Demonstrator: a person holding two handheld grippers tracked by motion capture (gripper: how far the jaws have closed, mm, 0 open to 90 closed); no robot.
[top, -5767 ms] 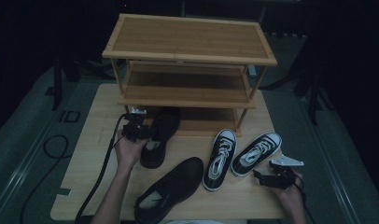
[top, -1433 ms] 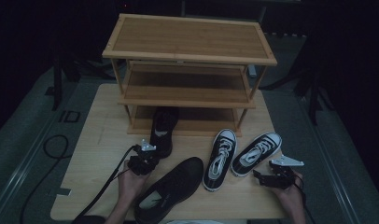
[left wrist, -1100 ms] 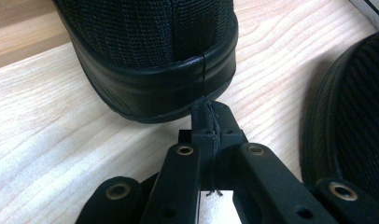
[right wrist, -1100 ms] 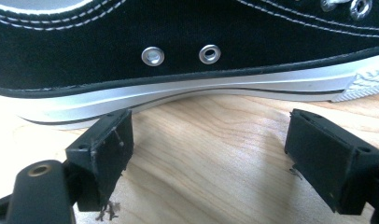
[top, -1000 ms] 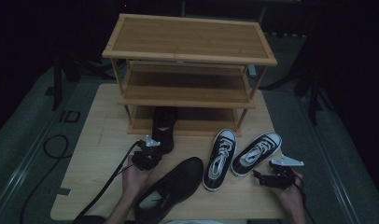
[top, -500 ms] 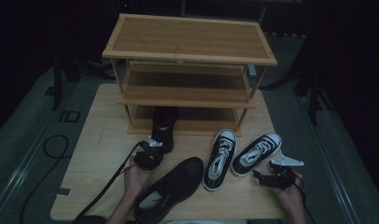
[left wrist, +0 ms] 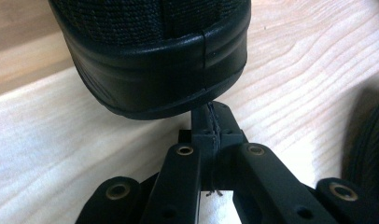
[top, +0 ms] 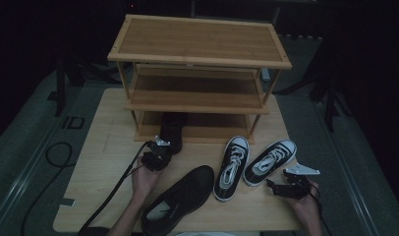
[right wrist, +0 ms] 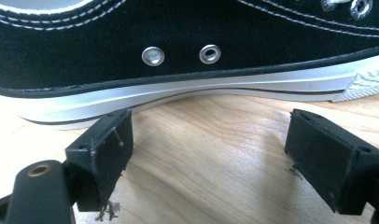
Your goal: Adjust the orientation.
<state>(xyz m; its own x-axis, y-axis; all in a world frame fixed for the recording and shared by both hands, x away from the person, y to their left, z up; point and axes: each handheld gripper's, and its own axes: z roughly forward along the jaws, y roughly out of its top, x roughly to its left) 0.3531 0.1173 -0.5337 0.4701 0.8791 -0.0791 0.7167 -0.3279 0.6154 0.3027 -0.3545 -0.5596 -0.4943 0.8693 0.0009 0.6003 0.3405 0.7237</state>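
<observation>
Pushed under the rack, black shoe [top: 171,129] meets closed left claw [top: 158,150].

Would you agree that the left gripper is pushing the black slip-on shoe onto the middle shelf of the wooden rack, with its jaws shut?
Not quite: the high view shows the black slip-on shoe going onto the bottom shelf of the wooden rack, not the middle one. The left gripper does have its jaws shut, tips at the shoe's heel.

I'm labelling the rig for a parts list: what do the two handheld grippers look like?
Both are black, with two blocky jaws on linkage arms fixed by brass-coloured rivets. The left gripper trails a black cable. The right gripper carries a grey three-cornered plate. Forearms are bare, no sleeves.
</observation>
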